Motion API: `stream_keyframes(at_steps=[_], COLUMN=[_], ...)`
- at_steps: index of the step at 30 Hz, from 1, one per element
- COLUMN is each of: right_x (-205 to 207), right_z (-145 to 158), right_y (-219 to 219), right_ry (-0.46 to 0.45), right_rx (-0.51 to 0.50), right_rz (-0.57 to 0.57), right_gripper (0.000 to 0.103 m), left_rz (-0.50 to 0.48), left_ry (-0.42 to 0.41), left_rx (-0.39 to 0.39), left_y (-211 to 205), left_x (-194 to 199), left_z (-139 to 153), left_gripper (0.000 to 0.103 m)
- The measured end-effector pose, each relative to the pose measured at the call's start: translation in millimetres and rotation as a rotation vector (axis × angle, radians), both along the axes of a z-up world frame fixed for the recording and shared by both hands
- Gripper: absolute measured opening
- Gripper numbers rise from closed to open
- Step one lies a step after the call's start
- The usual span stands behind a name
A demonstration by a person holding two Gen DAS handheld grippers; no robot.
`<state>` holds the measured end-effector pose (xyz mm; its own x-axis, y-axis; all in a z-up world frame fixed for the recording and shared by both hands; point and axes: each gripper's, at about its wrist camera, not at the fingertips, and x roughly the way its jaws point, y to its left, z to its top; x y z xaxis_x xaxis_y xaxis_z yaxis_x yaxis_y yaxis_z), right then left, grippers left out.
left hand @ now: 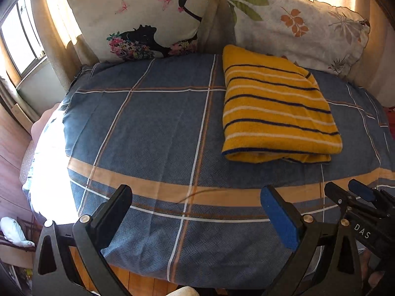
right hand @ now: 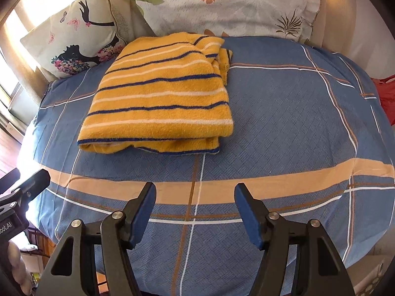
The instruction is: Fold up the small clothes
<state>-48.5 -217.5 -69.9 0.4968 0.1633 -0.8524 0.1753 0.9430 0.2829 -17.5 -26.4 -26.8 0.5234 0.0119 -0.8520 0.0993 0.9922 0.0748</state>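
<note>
A yellow sweater [left hand: 279, 108] with dark blue and white stripes lies folded flat on the bed [left hand: 153, 133], which has a blue cover with white and orange lines. The sweater sits toward the back edge of the bed, close to the two pillows: the butterfly pillow [left hand: 143, 17] and the leaf pillow [left hand: 296, 24]. Its far end almost reaches the leaf pillow. The sweater's long side runs from the front of the bed toward the pillows, and its stripes go across, side to side. The folded edge faces the front, and the bunched part with the neck is at the pillow end. The left gripper [left hand: 197, 219] is over the front edge of the bed, well apart from the sweater, which lies ahead of it and to its right. Its fingers are spread wide and hold nothing. The right gripper [right hand: 195, 212] is also over the front edge, with the sweater ahead and a little to its left. Its fingers are spread apart too and hold nothing.
</note>
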Motion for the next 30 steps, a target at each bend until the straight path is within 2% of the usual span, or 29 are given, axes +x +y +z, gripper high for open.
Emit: stream_keyframes(at_steps=[10,18,30], right_x=[-17.3,-37.2,-60.6], right_z=[-5.4,-0.4,4.0], right_y=[38.6,41.8,49.8], right_ry=[0.047,0.058,0.061], right_rx=[-0.029,-0.038,-0.051], right_rz=[-0.04,-0.129,-0.177], right_gripper=[0.07,0.072,0.073], left_rz=[-0.08,-0.158,-0.213], left_ry=[0.069,0.073,0.096], left_rx=[-0.047,-0.062,-0.088], left_y=[27.5,30.2,29.6], left_x=[-8.4,-16.2,-24.5], left_z=[-15.2,-11.7,-13.8], left_gripper=[0.103,0.103,0.103])
